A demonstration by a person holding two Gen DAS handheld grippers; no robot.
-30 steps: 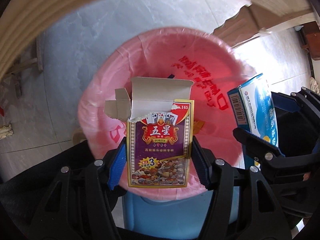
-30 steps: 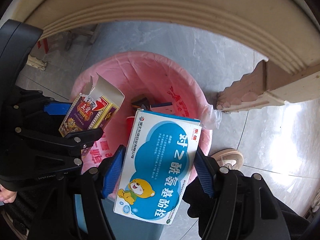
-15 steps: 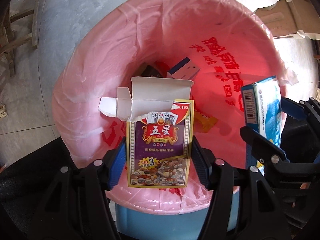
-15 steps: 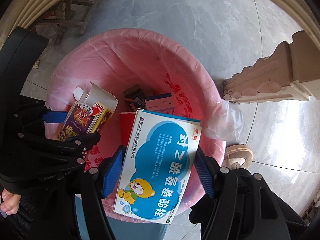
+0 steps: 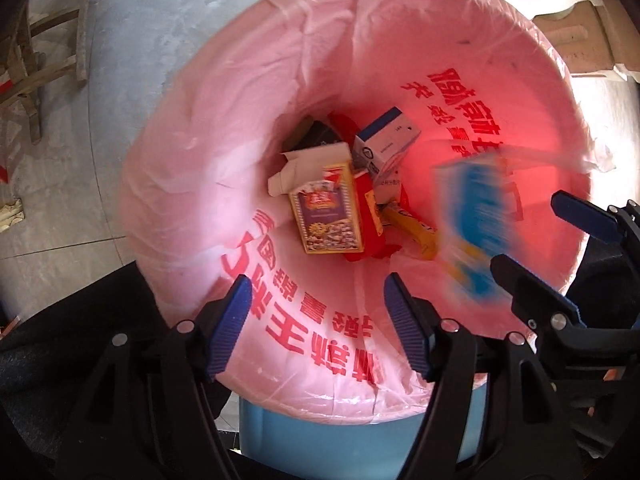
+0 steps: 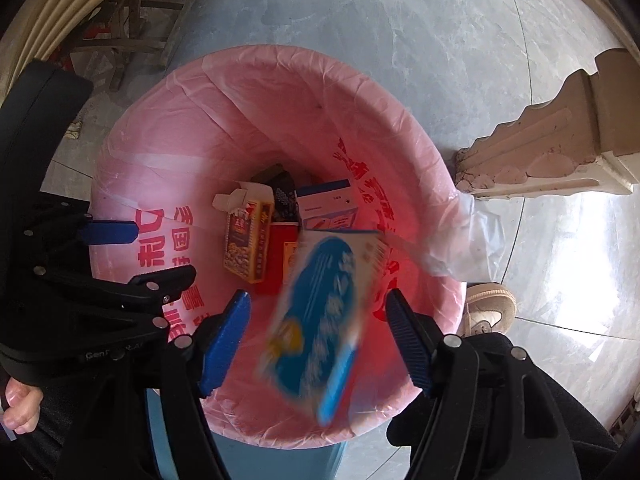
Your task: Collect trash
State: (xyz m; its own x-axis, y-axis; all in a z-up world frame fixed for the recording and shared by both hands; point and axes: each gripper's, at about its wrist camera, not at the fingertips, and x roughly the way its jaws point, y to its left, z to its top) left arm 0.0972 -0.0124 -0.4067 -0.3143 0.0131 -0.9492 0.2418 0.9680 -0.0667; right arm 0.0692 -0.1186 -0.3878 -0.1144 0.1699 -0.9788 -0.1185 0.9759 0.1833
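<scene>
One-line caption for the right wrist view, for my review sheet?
Right tongs opening, blue-and-white medicine box falling blurred into the pink-lined bin.

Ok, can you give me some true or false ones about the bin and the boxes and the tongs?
1. The playing-card box lies inside the pink bag. True.
2. The right tongs squeeze the blue and white box. False: its jaws are opening and the blurred box is dropping free between them.
3. The left tongs hold nothing. True: the jaws are opening with nothing between them.
4. The bin is empty apart from the card box. False: other boxes and wrappers lie there too.
5. A shoe shows beside the bin. True.
</scene>
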